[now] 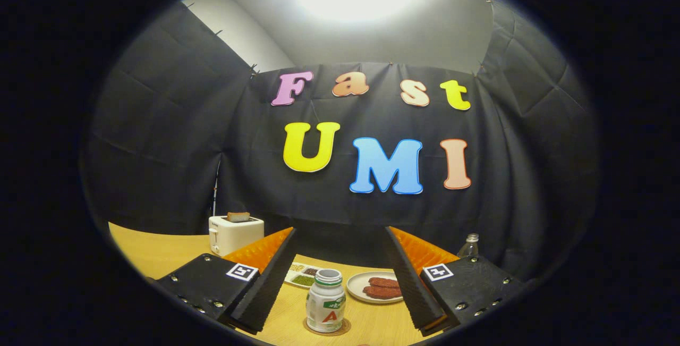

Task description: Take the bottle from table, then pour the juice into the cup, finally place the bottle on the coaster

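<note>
A small white bottle with a green and red label stands upright on a round brown coaster on the yellow wooden table. Its mouth looks uncapped. My gripper is open, fingers spread wide. The bottle shows low in the gap between the two fingers, and neither finger touches it. The left finger and the right finger each stand well apart from its sides.
Beyond the bottle lie a white plate with brown food pieces and a white divided tray of grains. A white toaster with a slice in it stands far left. A clear empty bottle stands far right, by the black cloth wall.
</note>
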`<state>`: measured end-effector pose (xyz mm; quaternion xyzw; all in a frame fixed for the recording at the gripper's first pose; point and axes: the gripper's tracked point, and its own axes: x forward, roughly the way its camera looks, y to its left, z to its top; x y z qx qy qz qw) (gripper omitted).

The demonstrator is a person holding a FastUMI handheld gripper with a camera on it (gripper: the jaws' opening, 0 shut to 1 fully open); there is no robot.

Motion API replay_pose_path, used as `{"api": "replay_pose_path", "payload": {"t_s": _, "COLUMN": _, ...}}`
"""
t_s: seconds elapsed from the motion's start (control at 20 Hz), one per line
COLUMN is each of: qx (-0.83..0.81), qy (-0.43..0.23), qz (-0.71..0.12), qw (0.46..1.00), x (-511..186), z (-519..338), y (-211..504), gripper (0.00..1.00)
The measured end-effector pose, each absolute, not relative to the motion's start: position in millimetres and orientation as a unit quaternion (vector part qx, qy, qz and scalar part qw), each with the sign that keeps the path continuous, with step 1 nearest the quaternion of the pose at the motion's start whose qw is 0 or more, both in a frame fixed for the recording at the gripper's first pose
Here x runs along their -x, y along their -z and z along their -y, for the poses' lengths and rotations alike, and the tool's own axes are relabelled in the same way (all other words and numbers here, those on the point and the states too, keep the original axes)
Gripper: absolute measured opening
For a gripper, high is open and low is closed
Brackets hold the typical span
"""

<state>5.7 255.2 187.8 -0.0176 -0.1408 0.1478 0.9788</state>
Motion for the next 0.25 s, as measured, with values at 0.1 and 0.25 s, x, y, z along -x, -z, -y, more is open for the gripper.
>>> {"api": "replay_pose_path", "payload": {"t_s": 0.1, "qx": 0.003, "qy": -0.134, "qz": 0.147, "qw": 0.980, "x": -1.4, "z": -231.4, "y": -191.2, "gripper": 0.97}}
{"api": "replay_pose_path", "payload": {"t_s": 0.25, "qx": -0.004, "qy": -0.104, "qz": 0.161, "qw": 0.981, "x": 5.0, "z": -187.5, "y": -197.4, "gripper": 0.97}}
